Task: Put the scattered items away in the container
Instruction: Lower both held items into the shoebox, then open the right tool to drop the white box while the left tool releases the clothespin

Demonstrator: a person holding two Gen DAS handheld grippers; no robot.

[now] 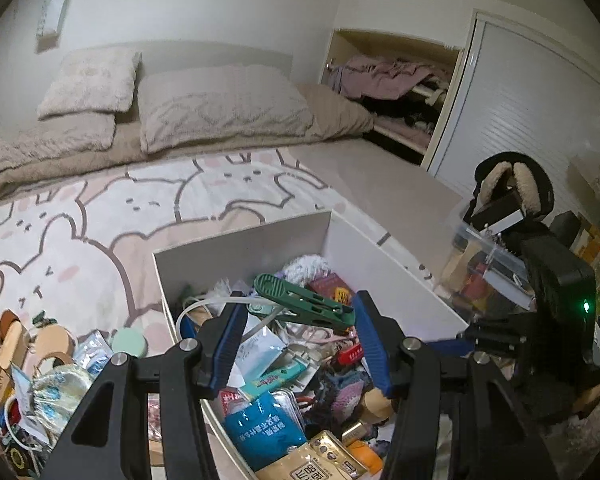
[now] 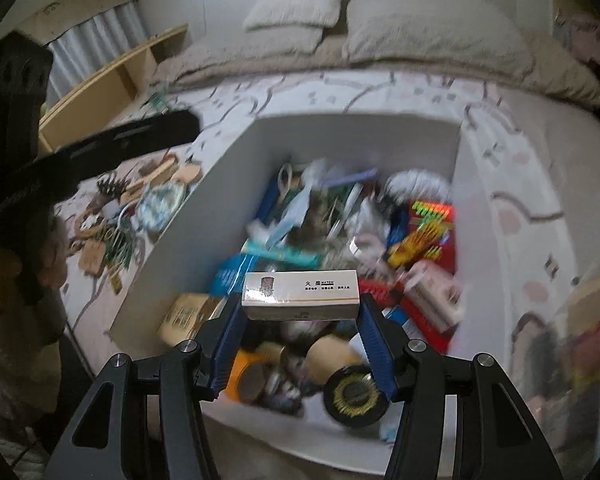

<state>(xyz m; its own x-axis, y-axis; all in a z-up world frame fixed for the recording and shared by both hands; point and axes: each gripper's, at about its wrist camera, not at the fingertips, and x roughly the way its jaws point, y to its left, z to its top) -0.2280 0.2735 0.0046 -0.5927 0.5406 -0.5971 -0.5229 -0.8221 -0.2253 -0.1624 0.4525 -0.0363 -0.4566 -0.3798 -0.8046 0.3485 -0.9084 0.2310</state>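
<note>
Matchbox (image 2: 300, 294) sits clamped between the right gripper (image 2: 300, 316) fingers; left gripper (image 1: 300, 312) pinches a green clip (image 1: 304, 300).

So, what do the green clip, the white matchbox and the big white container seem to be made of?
The dark green ridged clothes-peg clip looks like moulded plastic: uniform colour, slight sheen, ribbed round end. The long white printed matchbox seems to be thin glossy cardboard, with sharp folded edges and printed text. The large white open-top container has flat, matte, thin walls; it could be coated board or plastic, I cannot tell which.
</note>
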